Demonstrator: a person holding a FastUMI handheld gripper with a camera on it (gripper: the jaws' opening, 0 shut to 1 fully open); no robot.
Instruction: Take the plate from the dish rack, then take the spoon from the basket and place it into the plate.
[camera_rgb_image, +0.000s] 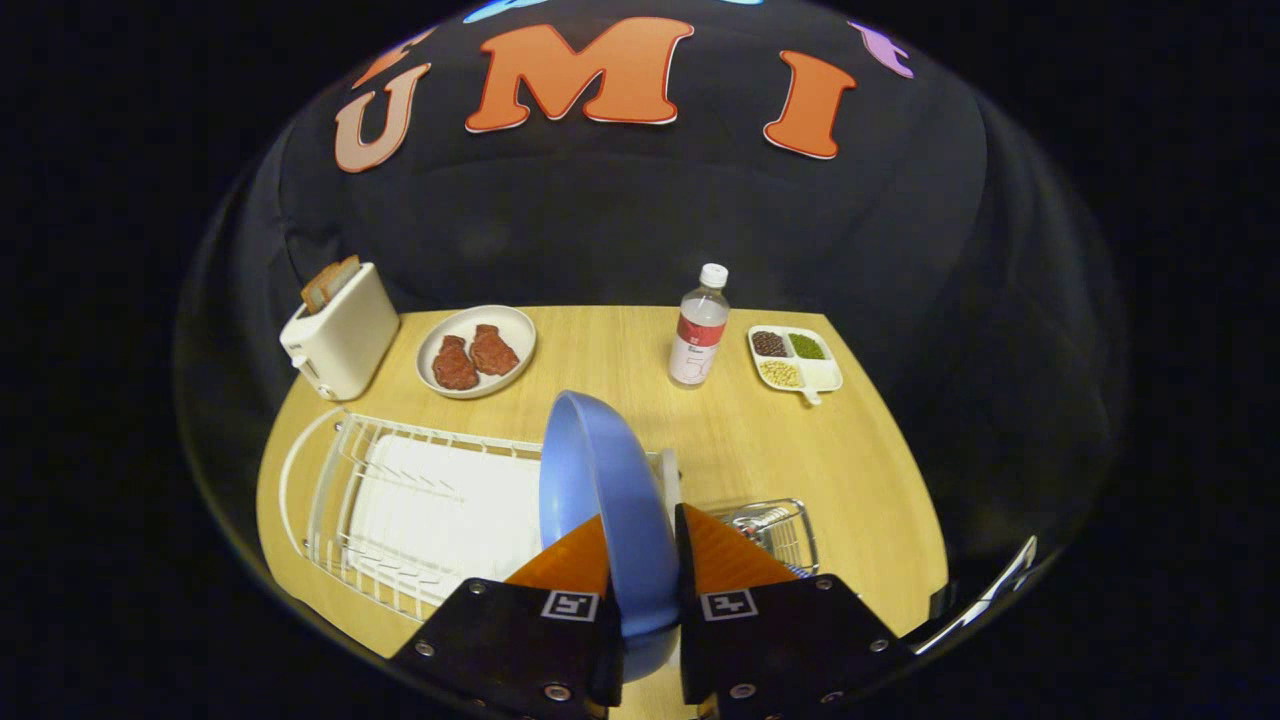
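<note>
Above the rack, gripper is clamping one blue plate on edge between both fingers; one basket is sitting beside, two meat pieces are lying beyond on the desk.

Worktop: light wood-grain top, carrying everything listed here.
Toaster: white, sitting at the far left corner, bread slices sticking up from its slot.
Oval dish: lying just beside the toaster, holding two reddish-brown pieces.
Bottle: clear, white cap, standing upright between the oval dish and the divided tray.
Divided tray: white, resting near the far right corner, holding dark, green and pale fillings.
Dish rack: white wire, occupying the near left.
Wire basket: sitting just right of the rack.
</note>
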